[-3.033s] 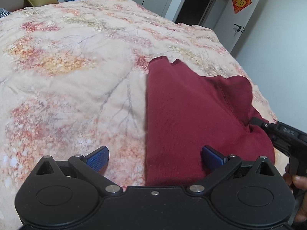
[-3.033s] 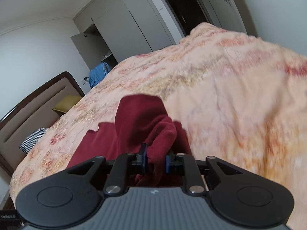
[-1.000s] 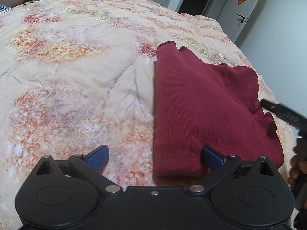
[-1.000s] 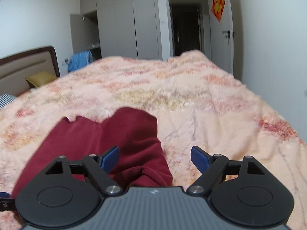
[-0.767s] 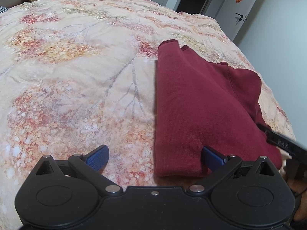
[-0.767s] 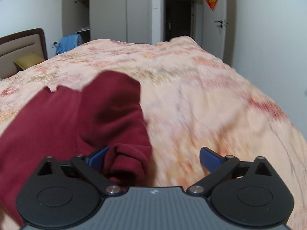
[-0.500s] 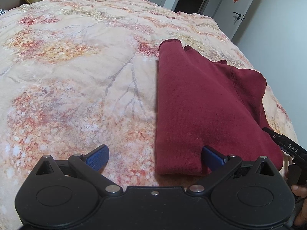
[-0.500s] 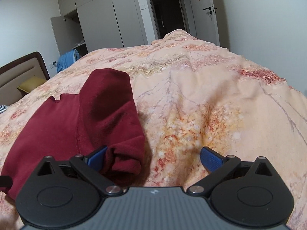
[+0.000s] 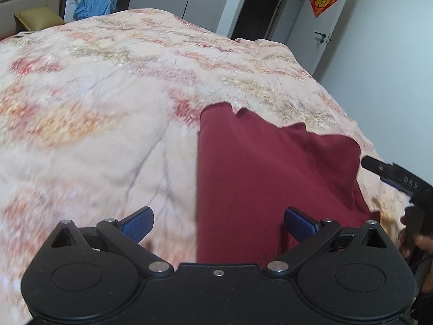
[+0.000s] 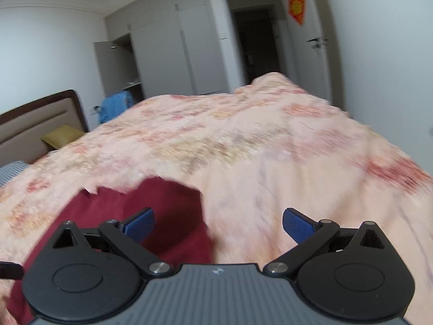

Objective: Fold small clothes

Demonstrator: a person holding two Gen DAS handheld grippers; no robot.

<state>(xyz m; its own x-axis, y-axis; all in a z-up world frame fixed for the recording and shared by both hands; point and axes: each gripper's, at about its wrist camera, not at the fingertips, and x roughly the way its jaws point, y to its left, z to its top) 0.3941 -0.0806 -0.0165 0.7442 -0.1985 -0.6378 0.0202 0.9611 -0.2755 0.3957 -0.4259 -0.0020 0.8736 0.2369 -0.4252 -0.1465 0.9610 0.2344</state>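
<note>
Change since earlier: right tool (image 10: pixel 217 223) let go of the bunched sleeve it pinched three seconds ago; both views now sit further back from the cloth, with more bed showing ahead.
Garment: dark red garment (image 9: pixel 265 178) lies flat and folded on the floral bedspread (image 9: pixel 108 113), toward the bed's right side as the left view shows it.
Garment left edge: a straight fold line running away from the camera, with bare bedspread beside it.
Garment far edge: uneven, with a small notch near the far left corner and a stepped flap toward the right.
Garment right edge: a rounded flap (image 10: pixel 173 203) close to the bed's side edge; only a narrow strip of bedspread lies beyond it.
Left tool (image 9: pixel 217 223): released, blue pads spread wide; the garment's near left edge shows between them, and neither pad presses on it.
Right tool: released, spread fully; in its own view its left pad (image 10: pixel 140 223) shows over the red cloth and its right pad over bare bedspread, nothing gripped.
Right hand (image 9: pixel 416 241): at the left view's right rim, holding the tool's handle just beyond the garment's right edge.
Open room: broad bare bedspread left of and beyond the garment, up to the yellow pillow (image 9: pixel 38 19) and headboard (image 10: pixel 35 124).
Blur: both views are smeared, so fine edge detail is uncertain.
</note>
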